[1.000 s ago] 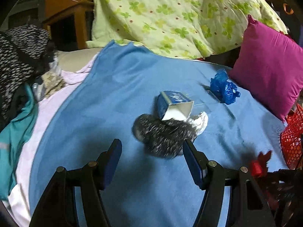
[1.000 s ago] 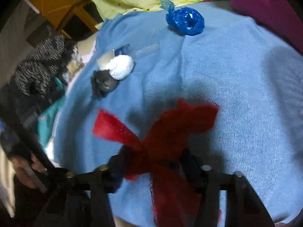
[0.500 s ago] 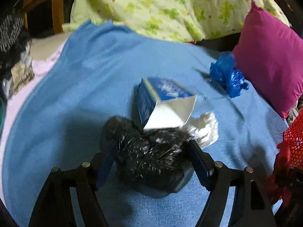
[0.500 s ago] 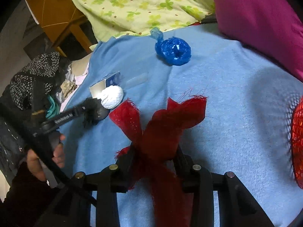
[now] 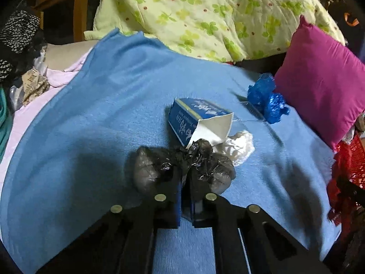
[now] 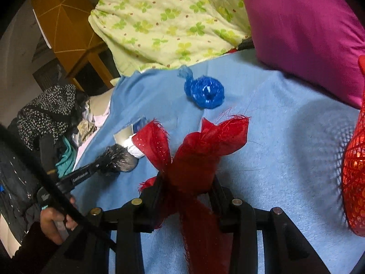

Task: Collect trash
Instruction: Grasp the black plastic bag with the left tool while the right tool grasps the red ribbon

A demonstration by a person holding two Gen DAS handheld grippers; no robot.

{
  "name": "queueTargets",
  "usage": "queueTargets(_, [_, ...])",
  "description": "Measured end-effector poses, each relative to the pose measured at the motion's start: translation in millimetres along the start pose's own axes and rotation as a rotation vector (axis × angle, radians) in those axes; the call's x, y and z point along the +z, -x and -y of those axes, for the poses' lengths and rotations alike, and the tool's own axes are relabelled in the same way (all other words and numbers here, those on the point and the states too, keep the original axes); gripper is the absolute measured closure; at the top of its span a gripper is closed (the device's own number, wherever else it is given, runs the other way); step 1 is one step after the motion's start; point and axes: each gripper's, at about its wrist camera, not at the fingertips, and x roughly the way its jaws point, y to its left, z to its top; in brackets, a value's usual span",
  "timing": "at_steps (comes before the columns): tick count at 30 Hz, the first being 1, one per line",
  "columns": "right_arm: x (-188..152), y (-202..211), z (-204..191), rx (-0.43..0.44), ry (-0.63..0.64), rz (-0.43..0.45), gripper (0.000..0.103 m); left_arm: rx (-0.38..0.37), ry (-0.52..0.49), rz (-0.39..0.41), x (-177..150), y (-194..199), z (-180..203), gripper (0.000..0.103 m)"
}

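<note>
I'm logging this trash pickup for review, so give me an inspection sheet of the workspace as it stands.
Surface: blue blanket spread over a bed.
Job's things: black bag in the left gripper; red ribbon in the right gripper; blue carton, white wad and blue bag lie on the blanket.
Clutter: clothes pile at the blanket's left edge.
Grippers: left gripper shut on the black bag; right gripper shut on the red ribbon.
Cables: black cable by the hand.
Surroundings: green quilt, pink pillow, red mesh basket, wooden furniture.
</note>
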Motion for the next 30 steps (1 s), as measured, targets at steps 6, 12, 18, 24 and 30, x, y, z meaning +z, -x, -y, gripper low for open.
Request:
queueTargets(6, [1.9, 11.7, 2.1, 0.000, -0.007, 0.031, 0.063, -0.044, 0.005, 0.034, -10.5, 33.0, 0.0, 0.101])
queueTargets(12, [2.5, 19.9, 3.0, 0.013, -0.004, 0.045, 0.063, -0.069, 0.022, -0.004, -26.4, 46.1, -1.2, 0.093])
queueTargets(18, [1.4, 19.1, 0.8, 0.020, -0.006, 0.029, 0.063, -0.020, 0.098, 0.032, -17.6, 39.8, -8.1, 0.033])
queueTargets(24, [1.5, 18.7, 1.2, 0.026, 0.001, 0.029, 0.063, 0.028, 0.065, -0.061, -4.6, -7.7, 2.7, 0.024])
queueTargets(30, [3.6, 16.4, 11.1, 0.002, -0.014, 0.028, 0.063, -0.003, 0.121, -0.057, -13.1, -22.4, 1.9, 0.045])
